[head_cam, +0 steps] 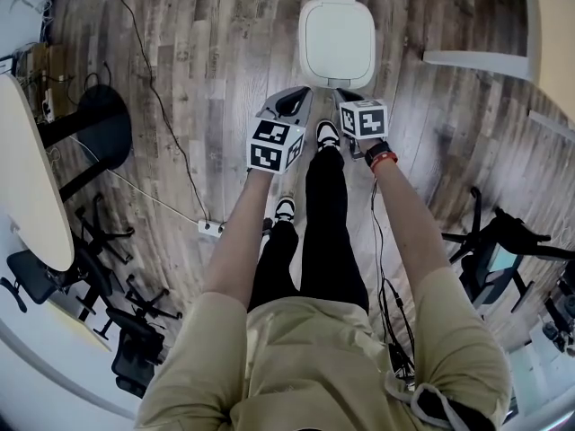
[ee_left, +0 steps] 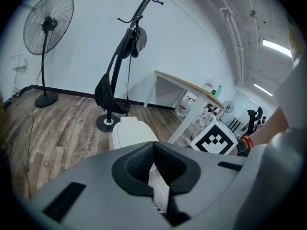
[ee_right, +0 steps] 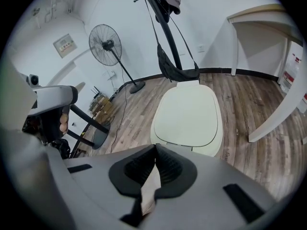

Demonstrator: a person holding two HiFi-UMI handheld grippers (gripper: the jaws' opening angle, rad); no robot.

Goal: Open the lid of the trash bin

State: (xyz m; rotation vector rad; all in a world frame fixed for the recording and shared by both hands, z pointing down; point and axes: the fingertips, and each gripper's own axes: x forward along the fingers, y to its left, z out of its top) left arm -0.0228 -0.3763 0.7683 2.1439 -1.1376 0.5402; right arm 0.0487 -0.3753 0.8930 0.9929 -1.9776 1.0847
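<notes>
The white trash bin (head_cam: 337,41) stands on the wooden floor just ahead of me, its lid down flat. In the right gripper view the lid (ee_right: 189,116) fills the middle, closed. My left gripper (head_cam: 294,103) hovers near the bin's front left corner, shut with nothing in it. To its right, my right gripper (head_cam: 347,97) hangs over the bin's front edge, also shut and empty. In the left gripper view the bin (ee_left: 128,131) lies just beyond the closed left gripper (ee_left: 153,146). A black and white shoe (head_cam: 327,134) rests on the floor right in front of the bin.
A coat rack (ee_left: 125,56) with a black bag stands behind the bin, a floor fan (ee_left: 47,28) further left. A white table (ee_left: 187,90) is to the right. A cable (head_cam: 162,115) and power strip (head_cam: 209,228) lie on the floor at left, near office chairs (head_cam: 108,241).
</notes>
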